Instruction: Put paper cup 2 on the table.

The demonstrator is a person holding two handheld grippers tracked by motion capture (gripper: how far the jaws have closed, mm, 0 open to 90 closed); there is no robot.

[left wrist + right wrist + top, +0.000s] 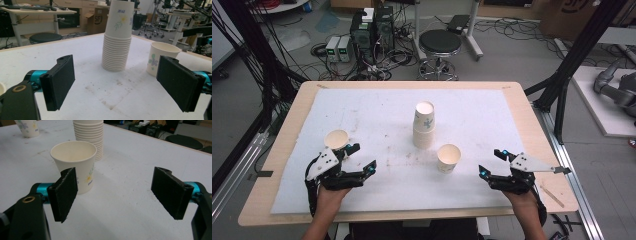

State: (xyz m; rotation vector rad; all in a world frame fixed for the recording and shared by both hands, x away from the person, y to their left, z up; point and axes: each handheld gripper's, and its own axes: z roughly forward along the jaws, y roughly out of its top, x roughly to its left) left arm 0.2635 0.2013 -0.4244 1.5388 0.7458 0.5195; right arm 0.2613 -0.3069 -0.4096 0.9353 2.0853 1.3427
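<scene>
Both grippers empty w/ jaws spread, left gripper [360,156] just beside the loose cup [336,139] at table's left, right gripper [492,162] near the single cup [448,157] by the stack [424,125]; paper cups look light, thin, crushable, so prob. pinch gently mid-wall.

Place: I am in a lab — a room for testing machines.
Table: my wooden table [532,125] has a white sheet [362,110] on it, marked with small stains.
Floor: grey, with black cables [362,65] lying all over it.
Machines: two computer boxes [372,30] stand on the floor behind my table.
Seat: a round black stool [440,42] on wheels waits close by.
Frame: black metal bars [574,55] stand at the sides.
Far back: more desks [35,15], a cardboard box [97,21] — and wheeled chairs [152,31].
</scene>
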